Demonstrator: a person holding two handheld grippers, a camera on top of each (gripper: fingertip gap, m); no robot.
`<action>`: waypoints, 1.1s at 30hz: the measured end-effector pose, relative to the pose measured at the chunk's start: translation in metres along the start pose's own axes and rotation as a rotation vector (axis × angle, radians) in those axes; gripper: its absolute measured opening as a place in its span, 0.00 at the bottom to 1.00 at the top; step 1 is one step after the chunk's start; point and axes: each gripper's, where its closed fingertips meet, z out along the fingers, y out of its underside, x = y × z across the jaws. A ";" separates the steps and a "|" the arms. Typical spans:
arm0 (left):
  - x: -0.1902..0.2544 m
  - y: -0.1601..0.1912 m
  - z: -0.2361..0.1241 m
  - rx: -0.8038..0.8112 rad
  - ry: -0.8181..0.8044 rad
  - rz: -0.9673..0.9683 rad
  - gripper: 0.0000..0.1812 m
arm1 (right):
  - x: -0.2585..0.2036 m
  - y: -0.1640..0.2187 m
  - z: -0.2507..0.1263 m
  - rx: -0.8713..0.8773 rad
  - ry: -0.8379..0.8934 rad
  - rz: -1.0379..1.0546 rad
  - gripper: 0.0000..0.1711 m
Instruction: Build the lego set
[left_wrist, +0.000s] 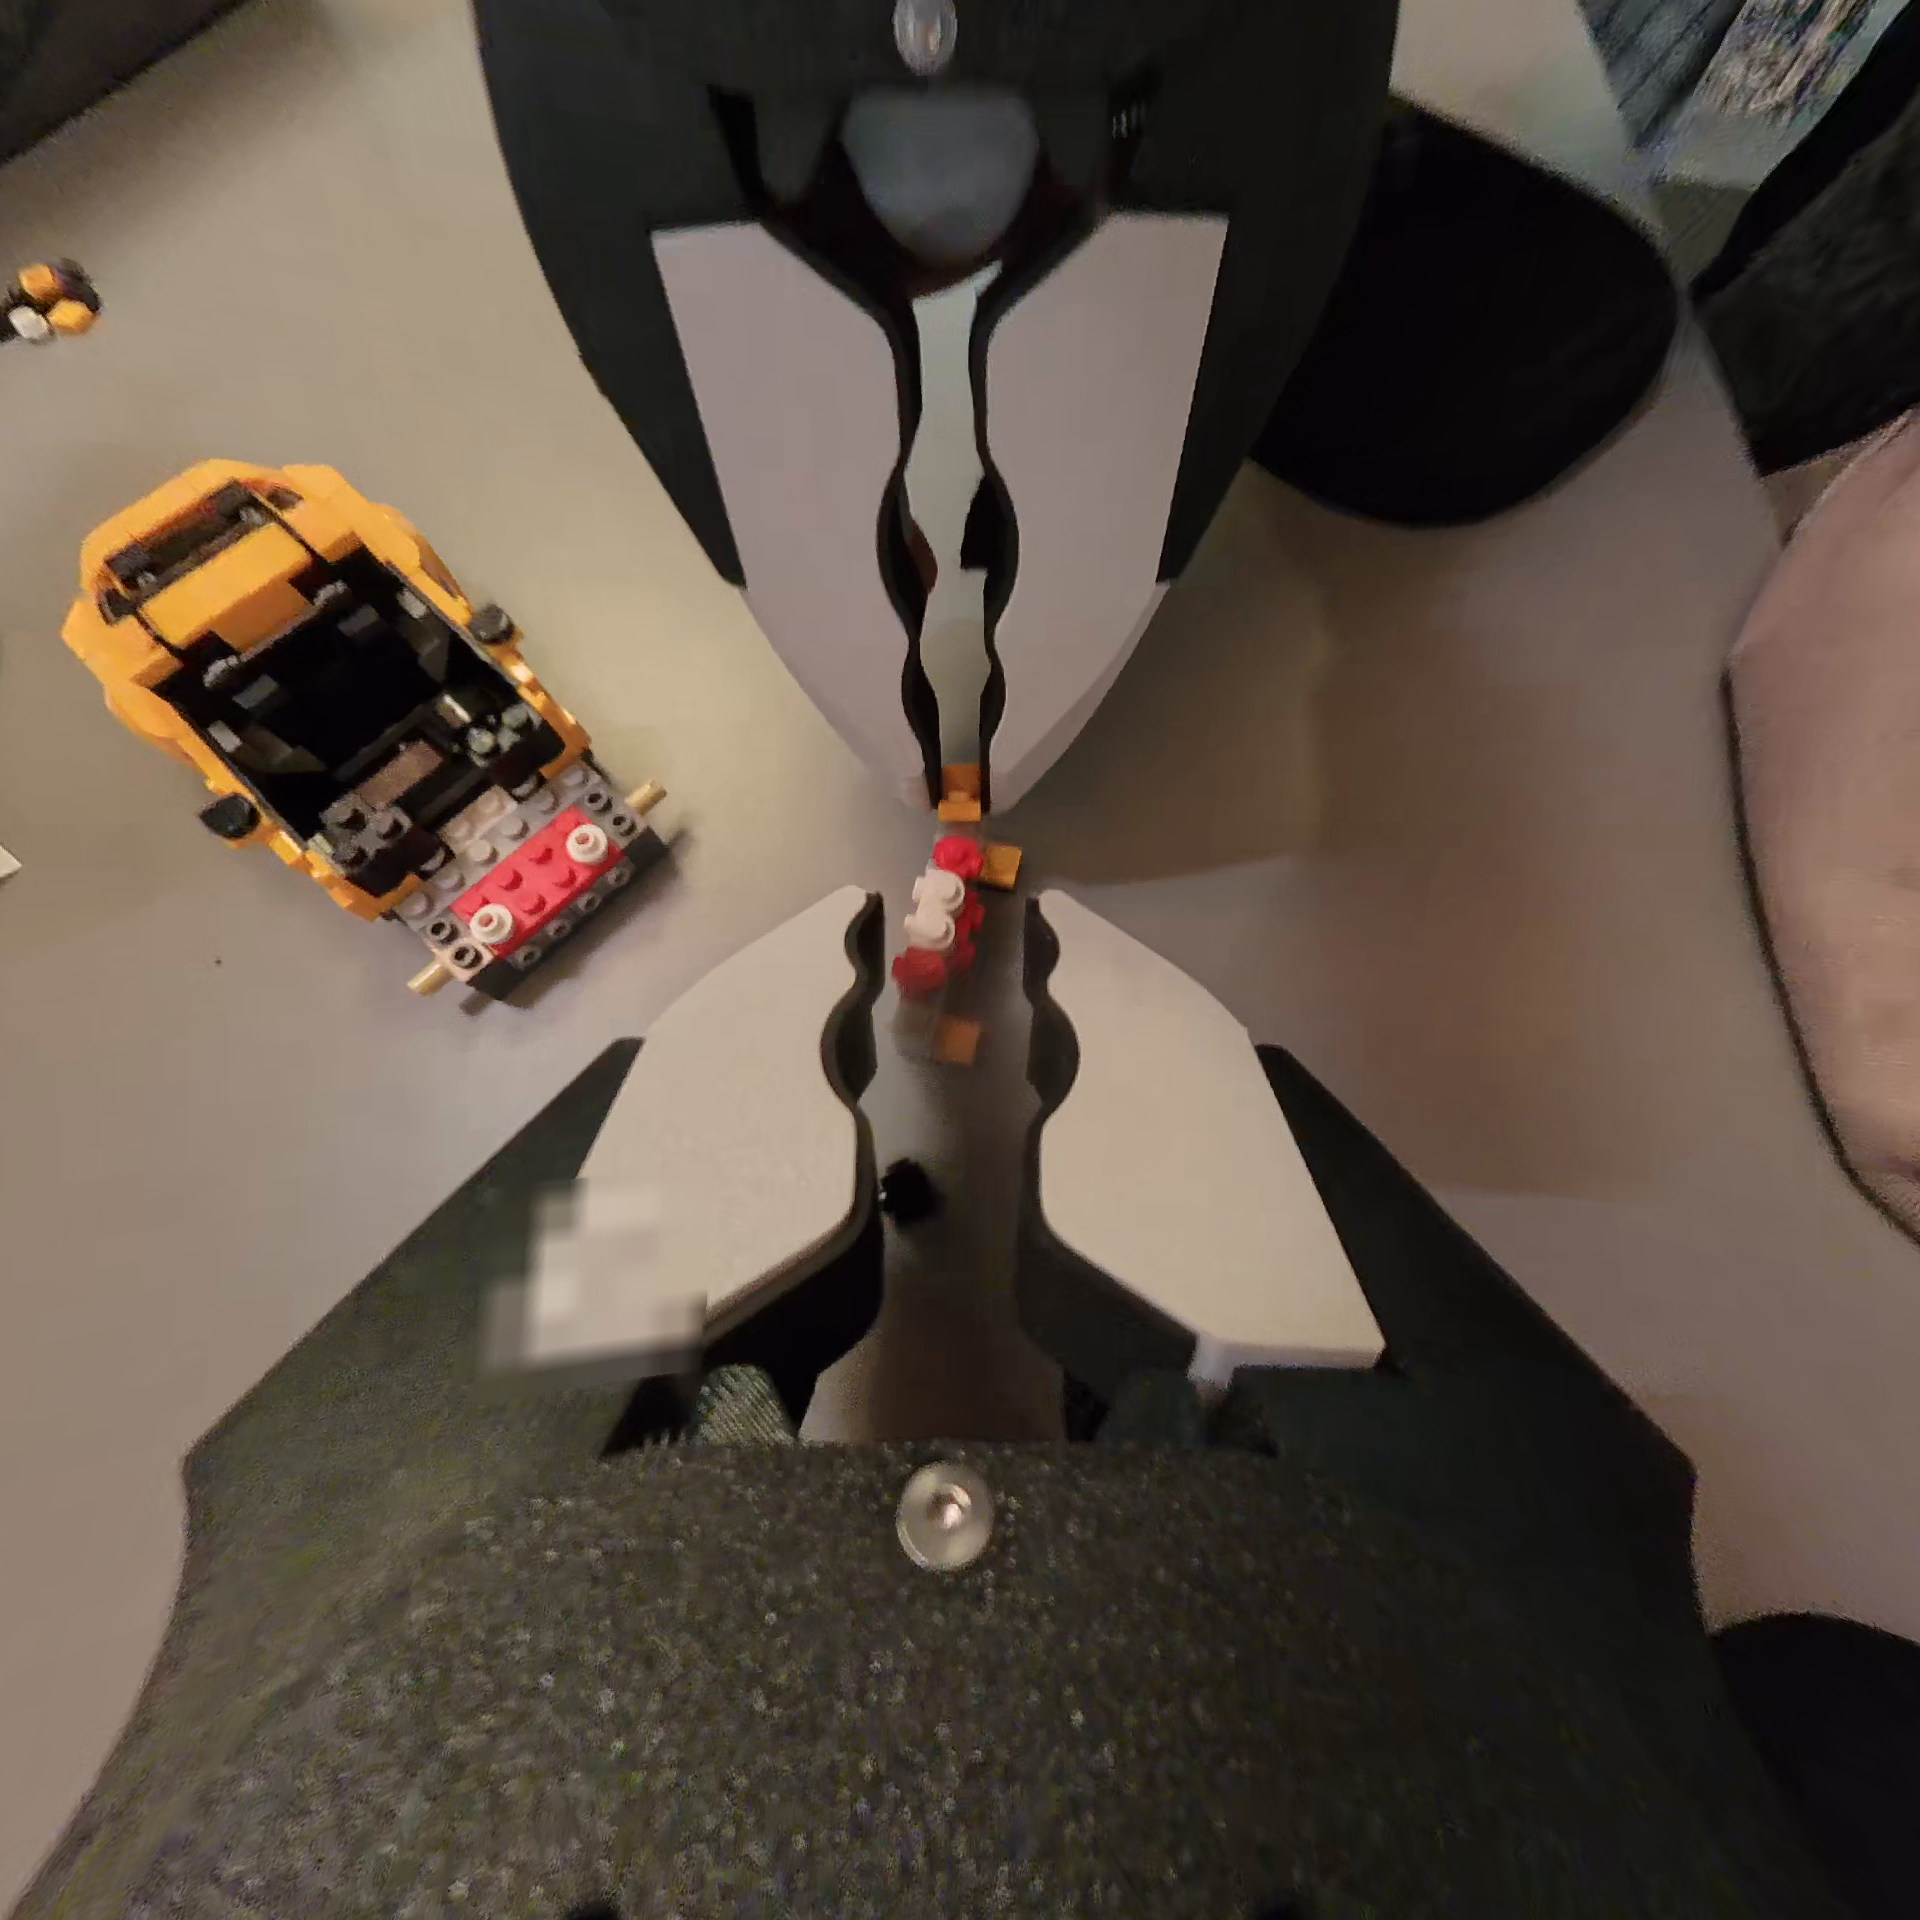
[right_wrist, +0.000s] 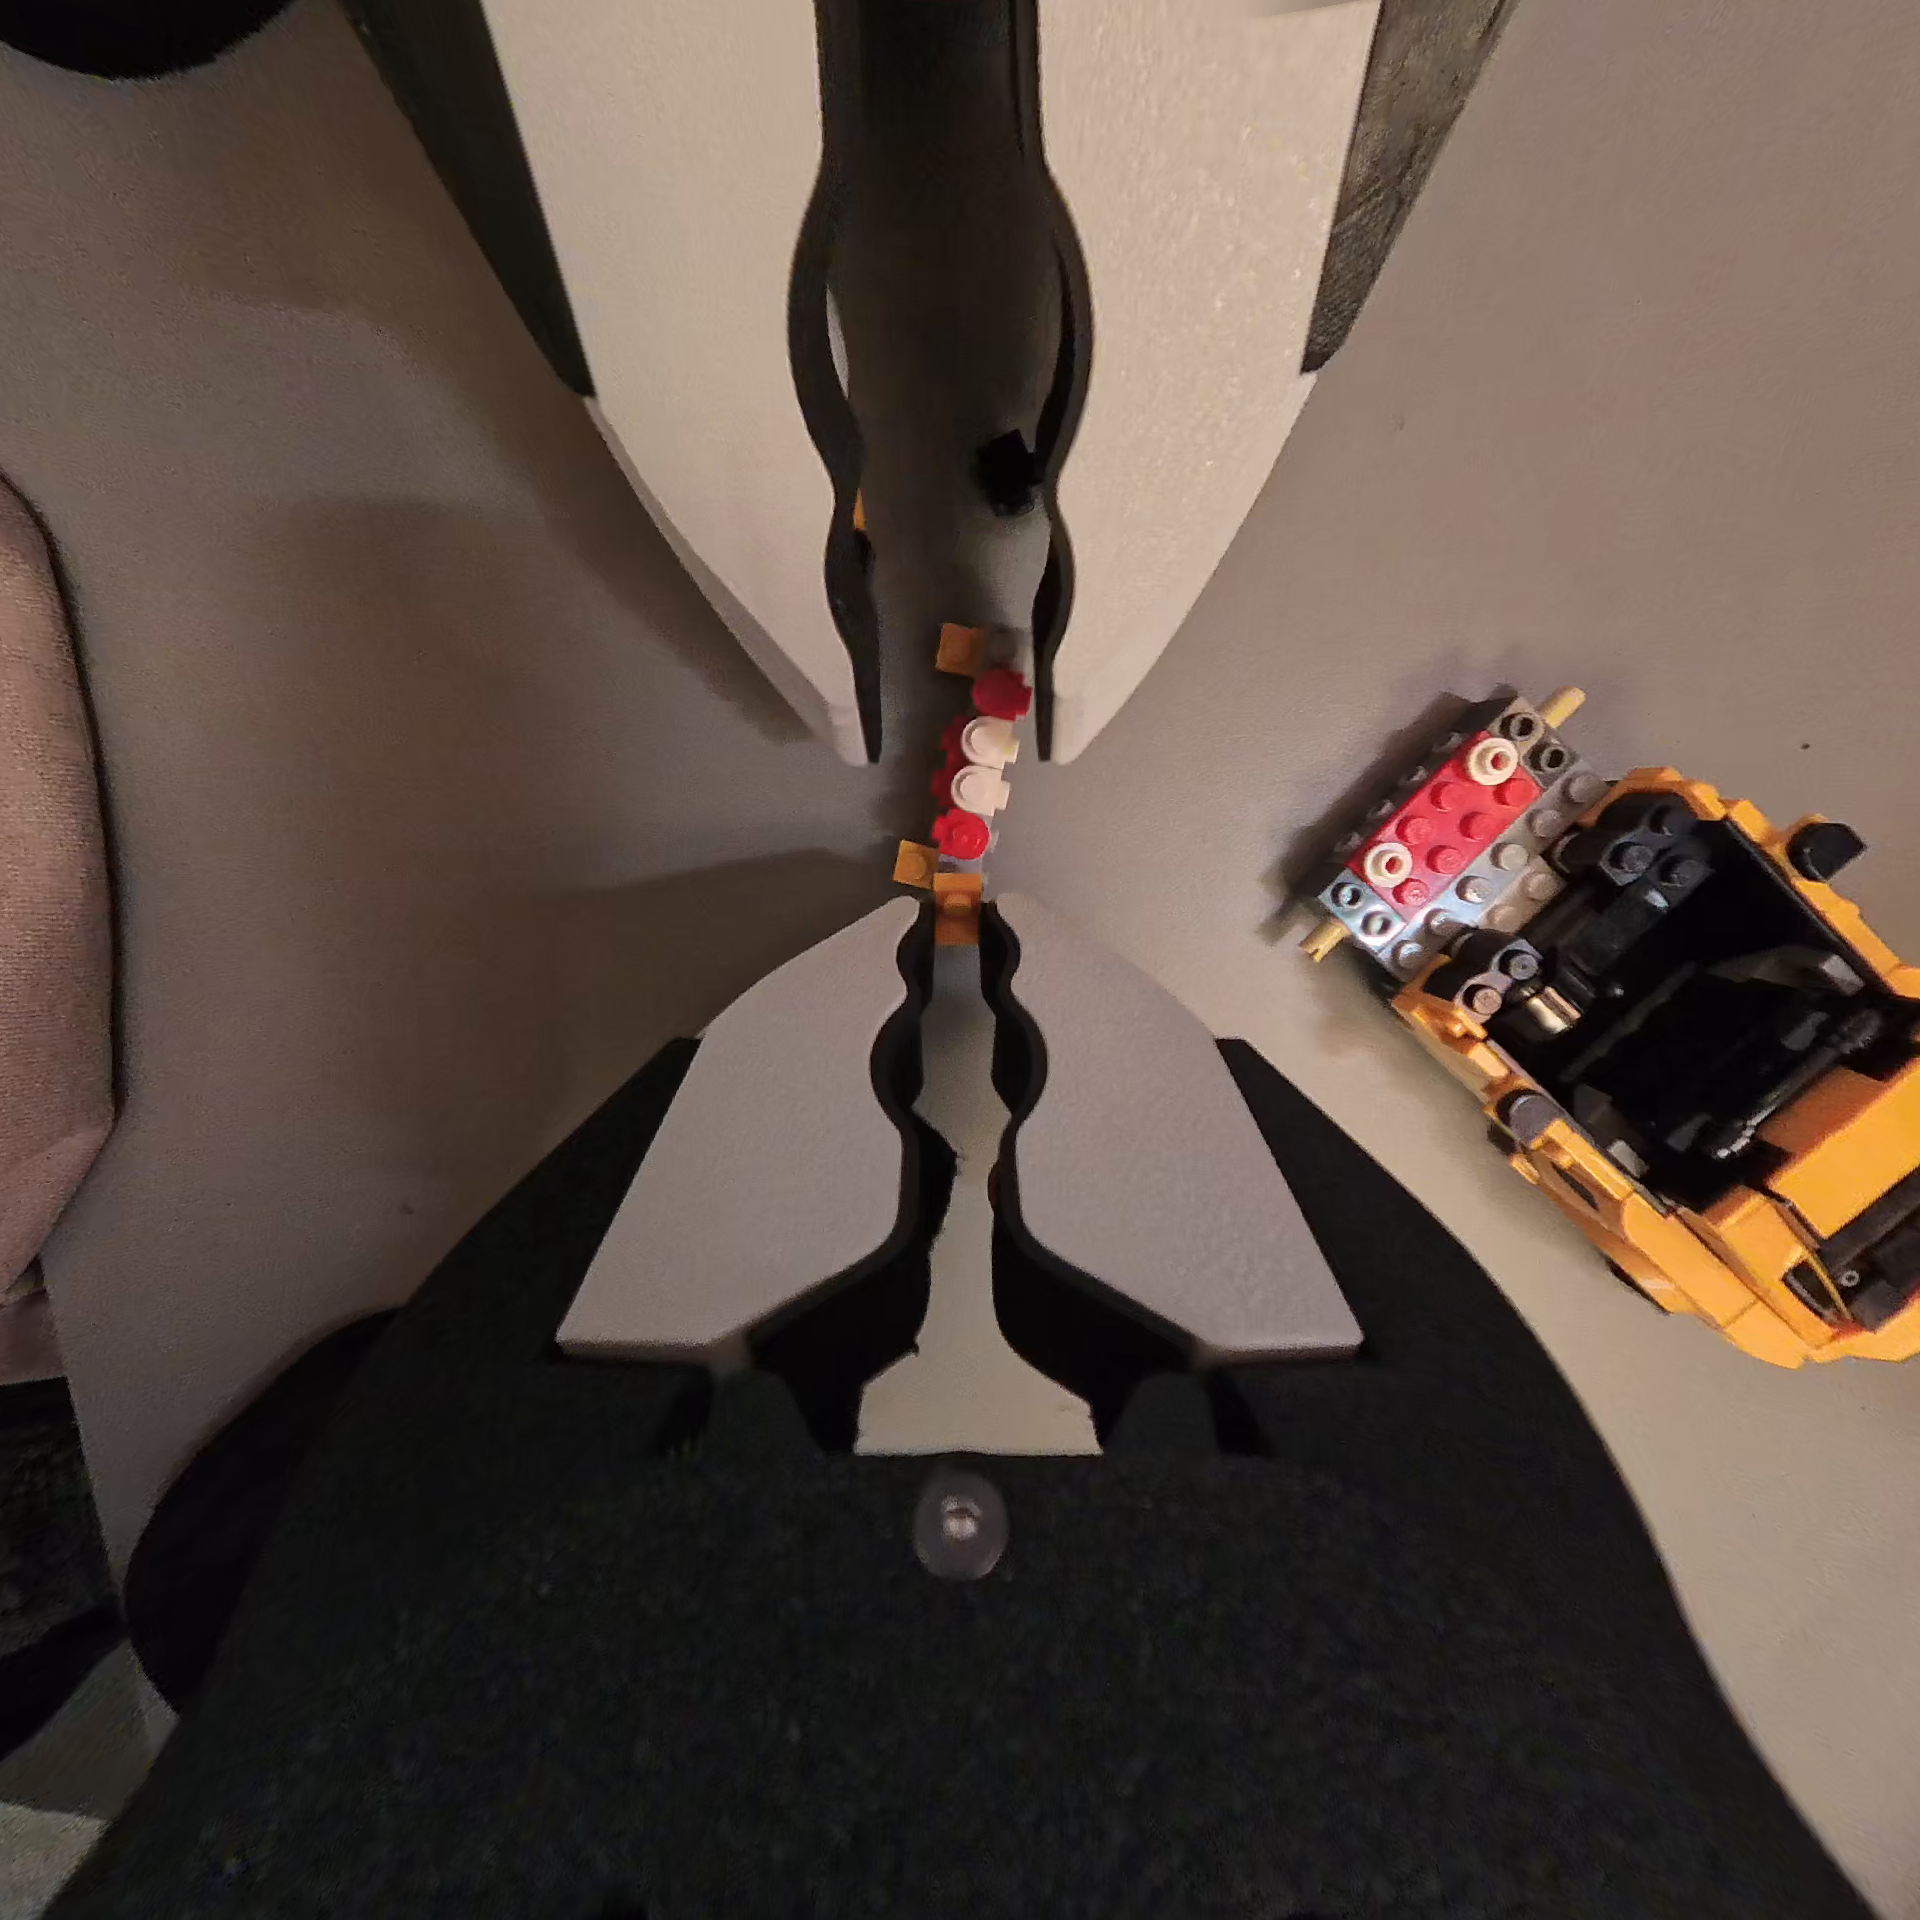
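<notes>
A small strip (left_wrist: 940, 925) of red and white round studs with orange tabs lies on the grey table, also seen in the right wrist view (right_wrist: 982, 769). My left gripper (left_wrist: 951, 904) is open, its fingers either side of the strip without clamping it. My right gripper (right_wrist: 956, 909) faces it tip to tip, shut on a small orange piece (right_wrist: 956, 920) at the strip's near end. In the left wrist view the right gripper (left_wrist: 961, 800) comes in from the top with that orange piece (left_wrist: 961, 790). The partly built orange car (left_wrist: 343, 717) lies to the left.
The car shows at the right in the right wrist view (right_wrist: 1621, 1029), its red and grey studded rear towards the grippers. A small black piece (left_wrist: 909, 1190) lies between my left fingers. Loose pieces (left_wrist: 47, 301) sit far left. A person's arm (left_wrist: 1829, 831) rests at the right edge. The tips of both grippers are at nearly the same place.
</notes>
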 end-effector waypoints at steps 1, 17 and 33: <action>0.001 -0.004 0.001 0.020 0.002 -0.005 0.13 | 0.000 0.000 0.000 0.009 -0.003 0.007 0.04; 0.001 -0.009 0.019 0.008 -0.043 0.052 0.06 | -0.004 0.000 0.002 0.058 -0.011 0.023 0.04; -0.004 0.021 0.010 -0.117 -0.033 0.038 0.08 | 0.000 0.032 0.002 0.006 0.042 0.050 0.13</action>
